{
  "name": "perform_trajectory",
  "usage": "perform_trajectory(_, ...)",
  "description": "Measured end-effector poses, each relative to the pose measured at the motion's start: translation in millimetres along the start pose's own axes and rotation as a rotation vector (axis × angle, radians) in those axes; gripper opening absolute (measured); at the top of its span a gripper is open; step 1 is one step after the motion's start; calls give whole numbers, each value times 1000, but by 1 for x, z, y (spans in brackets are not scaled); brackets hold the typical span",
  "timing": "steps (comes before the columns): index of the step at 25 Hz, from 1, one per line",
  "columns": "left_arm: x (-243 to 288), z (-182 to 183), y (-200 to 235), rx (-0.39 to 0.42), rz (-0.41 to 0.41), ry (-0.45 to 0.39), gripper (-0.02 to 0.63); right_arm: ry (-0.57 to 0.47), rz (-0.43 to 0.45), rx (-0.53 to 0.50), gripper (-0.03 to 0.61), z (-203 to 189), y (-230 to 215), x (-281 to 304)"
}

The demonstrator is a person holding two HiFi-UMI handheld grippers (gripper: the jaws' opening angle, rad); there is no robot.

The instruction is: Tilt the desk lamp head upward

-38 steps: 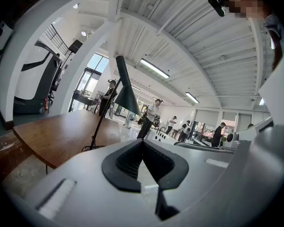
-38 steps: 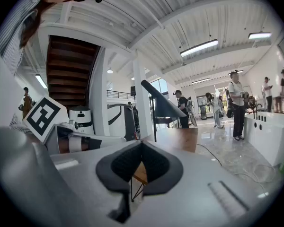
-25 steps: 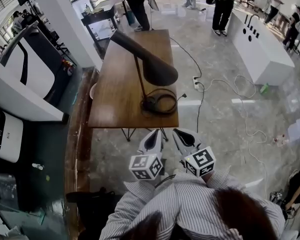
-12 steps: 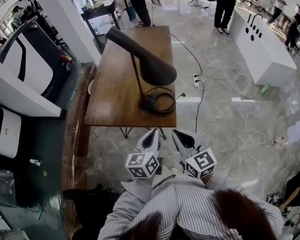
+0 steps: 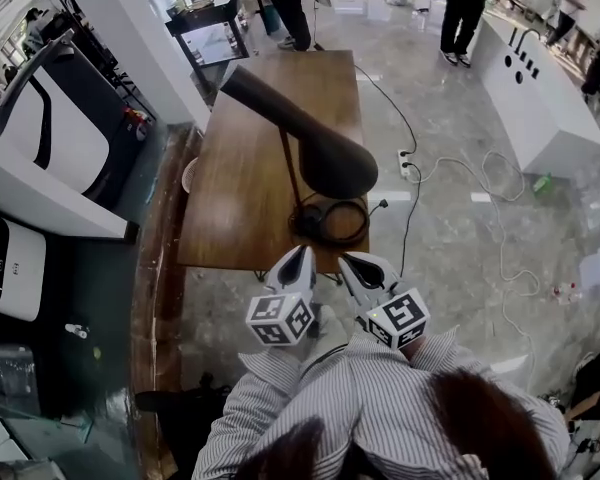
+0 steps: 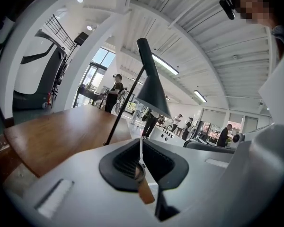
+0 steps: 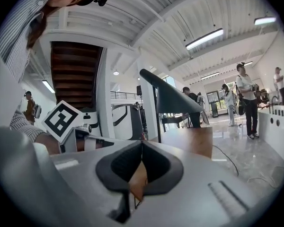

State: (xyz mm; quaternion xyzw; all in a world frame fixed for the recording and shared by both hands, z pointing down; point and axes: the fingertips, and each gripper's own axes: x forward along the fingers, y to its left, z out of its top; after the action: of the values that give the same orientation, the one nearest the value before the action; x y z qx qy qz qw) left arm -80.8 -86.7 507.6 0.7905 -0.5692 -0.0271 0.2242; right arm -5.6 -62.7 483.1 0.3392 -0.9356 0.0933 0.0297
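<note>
Closer now to the counter (image 5: pixel 235 198), left gripper (image 5: pixel 301 256) and right gripper (image 5: pixel 346 262) hold fingers closed, empty; lamp head (image 5: pixel 330 153) remains untouched.

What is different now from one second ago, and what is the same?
Both grippers came forward: the left gripper and the right gripper were just short of the table, and now their tips reach its near edge. Nothing was taken hold of or let go. Both stay shut and empty; the lamp stands as before, head sloping down, cord coiled round its base.
</note>
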Motion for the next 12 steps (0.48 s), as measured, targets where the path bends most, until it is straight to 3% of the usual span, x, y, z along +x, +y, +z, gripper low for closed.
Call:
perform_trajectory(7,44,37,44,55,-10,-4,7,-48,5,78,3,22,-22,59)
perform_trajectory(12,73,46,58,120,-36,17,48,-100,-6,148,22,34,-37,78)
